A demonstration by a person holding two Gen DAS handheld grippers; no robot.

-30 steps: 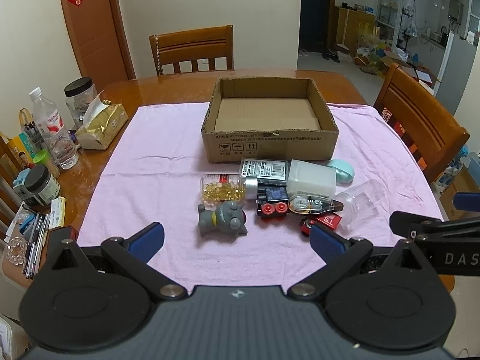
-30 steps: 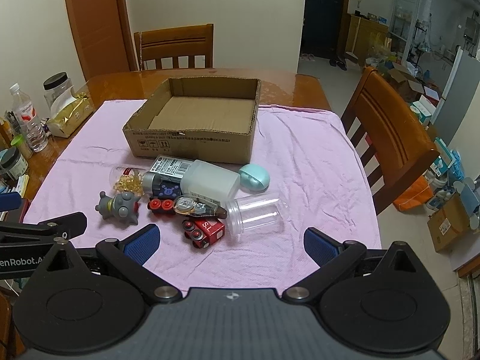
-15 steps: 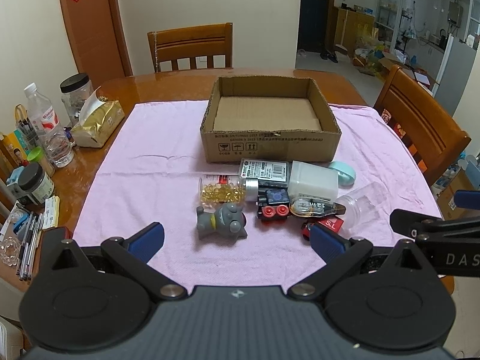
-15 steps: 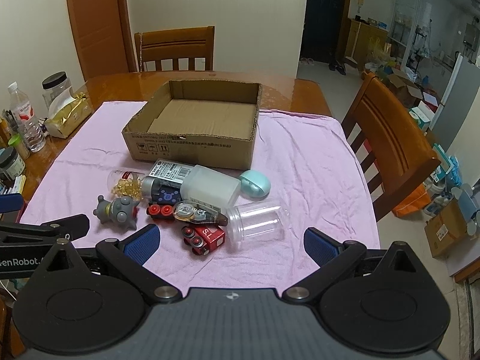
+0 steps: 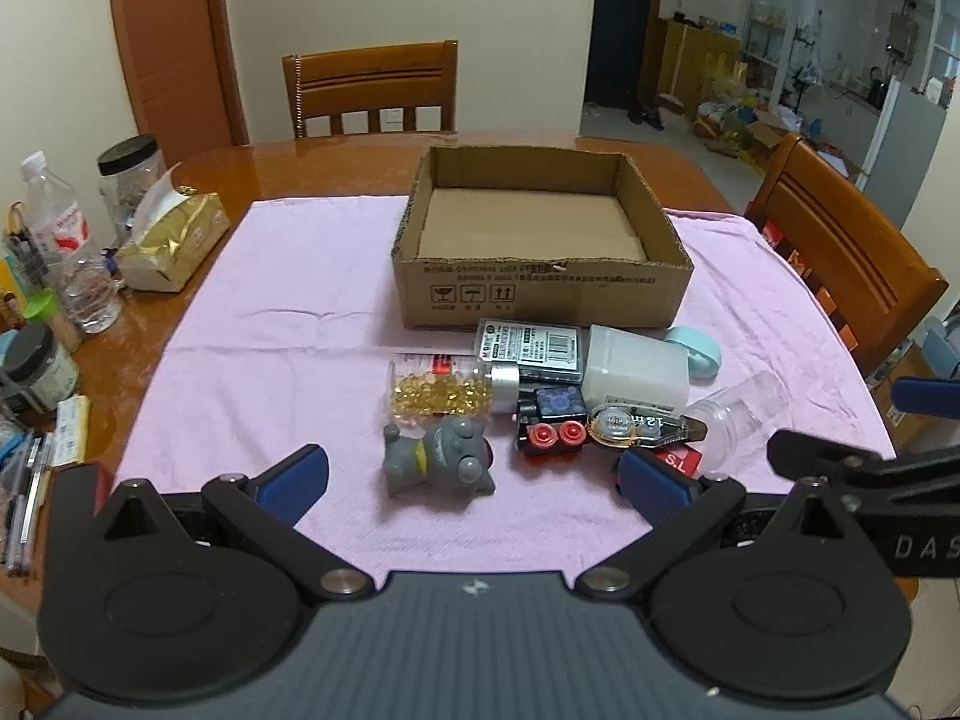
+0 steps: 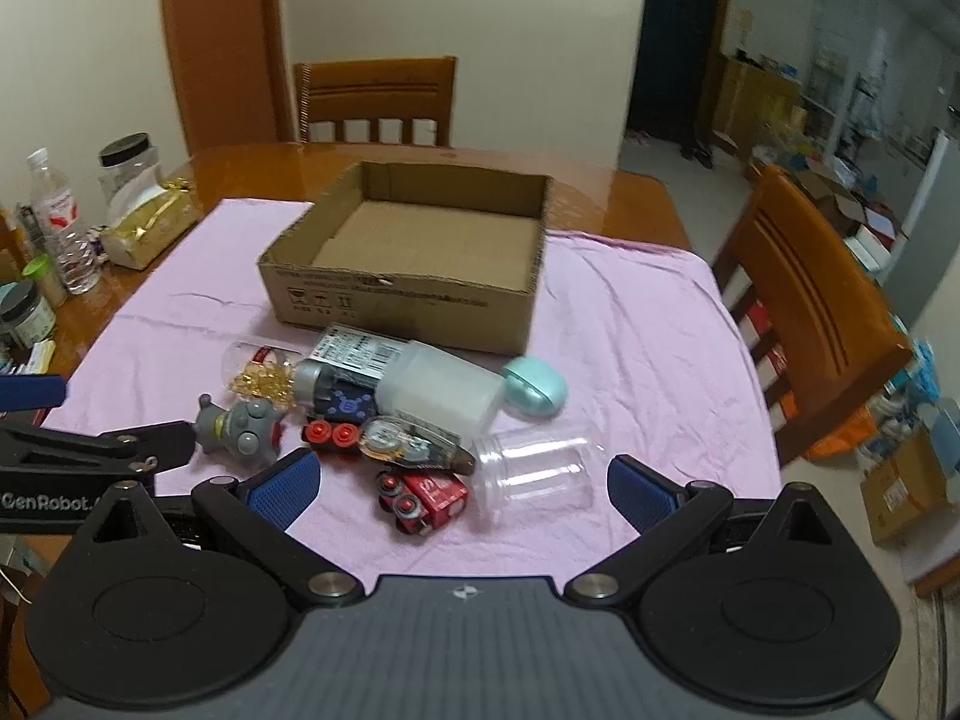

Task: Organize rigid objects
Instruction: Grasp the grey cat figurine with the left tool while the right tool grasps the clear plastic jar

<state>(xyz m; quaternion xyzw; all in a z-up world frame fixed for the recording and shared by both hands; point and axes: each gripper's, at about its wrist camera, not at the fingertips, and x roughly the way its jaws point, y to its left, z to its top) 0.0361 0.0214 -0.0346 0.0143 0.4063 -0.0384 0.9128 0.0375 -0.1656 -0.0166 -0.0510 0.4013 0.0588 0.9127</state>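
Pink cloth [image 5: 288, 324], left gripper [image 5: 474, 483] and right gripper [image 6: 459, 483] both released, red toy [image 5: 681, 459] half hidden, right view blurred

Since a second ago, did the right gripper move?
Yes. The right gripper swung left and came closer: the cardboard box now sits further right and larger in its view.

The right claw [image 6: 459, 495] has moved closer to the clear jar [image 6: 534, 474].

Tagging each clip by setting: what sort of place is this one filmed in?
Most likely a home dining room. A wooden dining table under a pink cloth has matching wooden chairs around it, household clutter such as a tissue pack sits at its edge, and a doorway opens onto a kitchen-like room behind.
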